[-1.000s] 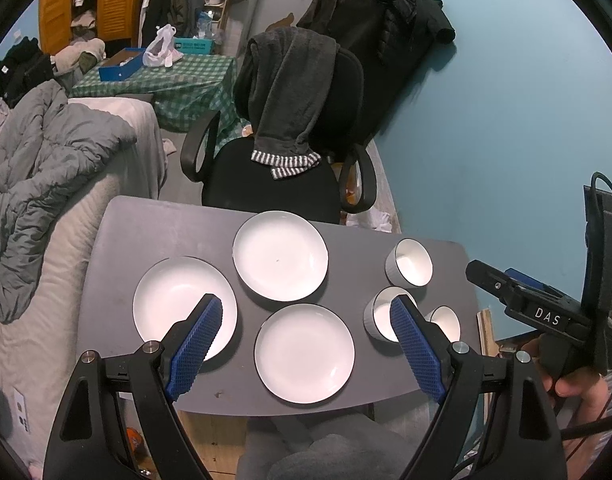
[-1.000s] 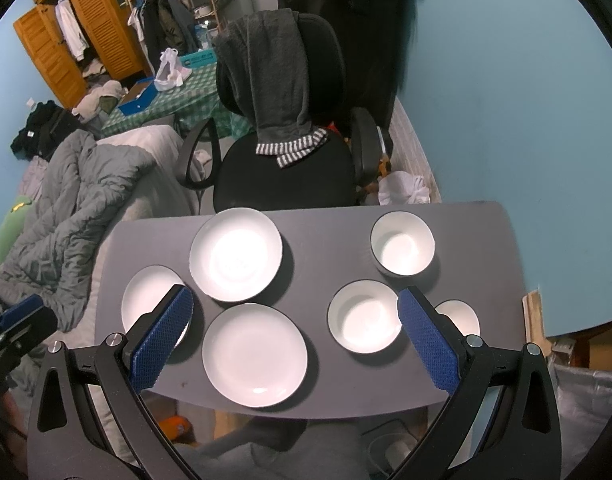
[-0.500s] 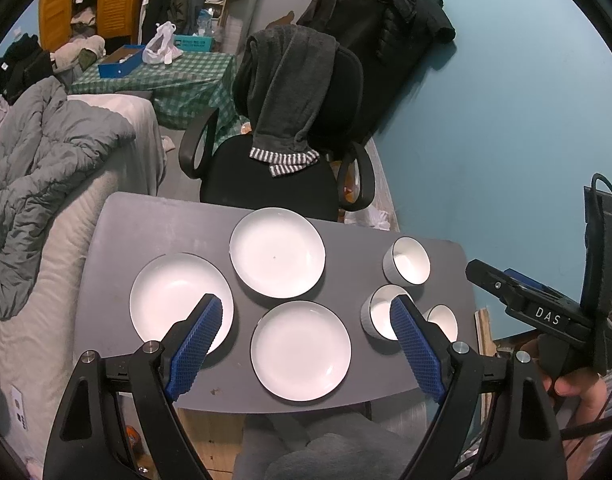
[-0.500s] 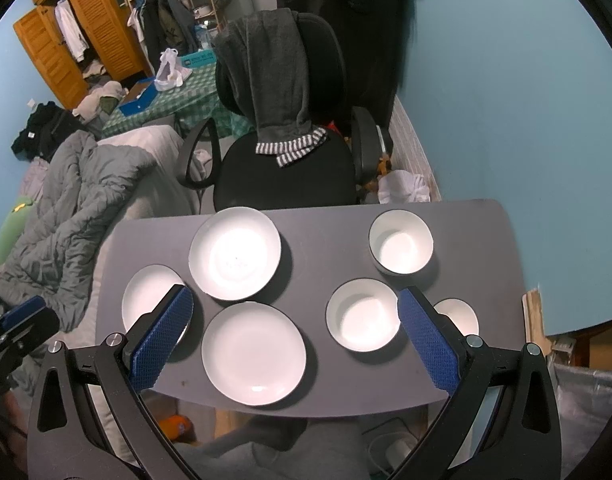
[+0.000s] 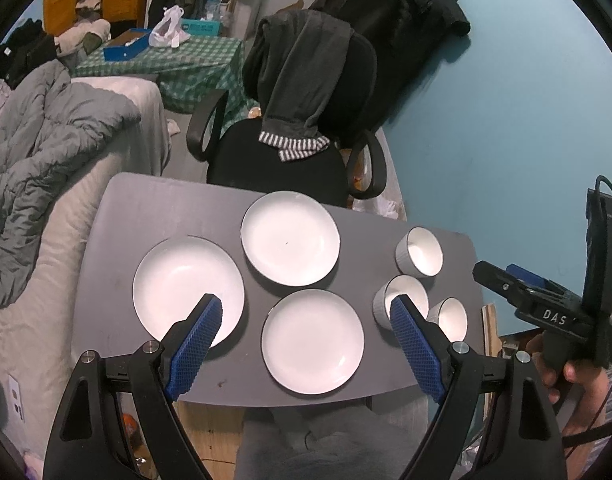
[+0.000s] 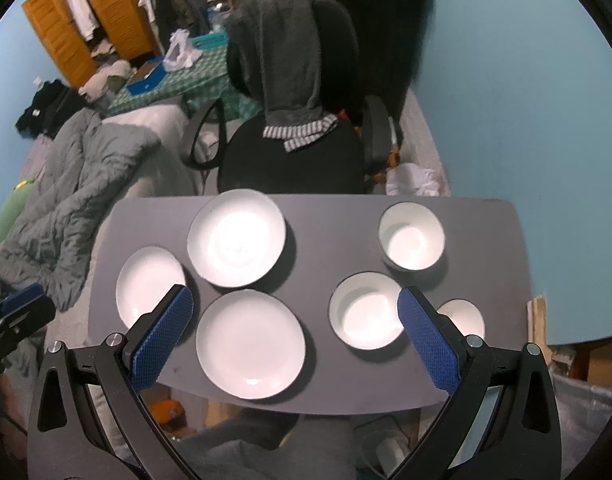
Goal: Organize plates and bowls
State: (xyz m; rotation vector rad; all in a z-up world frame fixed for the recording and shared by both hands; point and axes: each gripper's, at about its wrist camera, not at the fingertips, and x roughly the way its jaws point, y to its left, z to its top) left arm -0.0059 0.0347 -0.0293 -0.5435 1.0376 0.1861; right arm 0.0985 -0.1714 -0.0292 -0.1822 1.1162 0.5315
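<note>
Nothing stacked yet: I hold both grippers, left gripper (image 5: 306,332) and right gripper (image 6: 294,332), fingers spread and empty, above three round white plates (image 6: 250,344) and three white bowls (image 6: 365,316) lying apart.

Dim indoor light from overhead, glare washing out the white plates (image 6: 236,239), soft shadows beside them on the grey table (image 6: 329,240), strong fisheye bending with black corners, right wrist view slightly blurred
</note>
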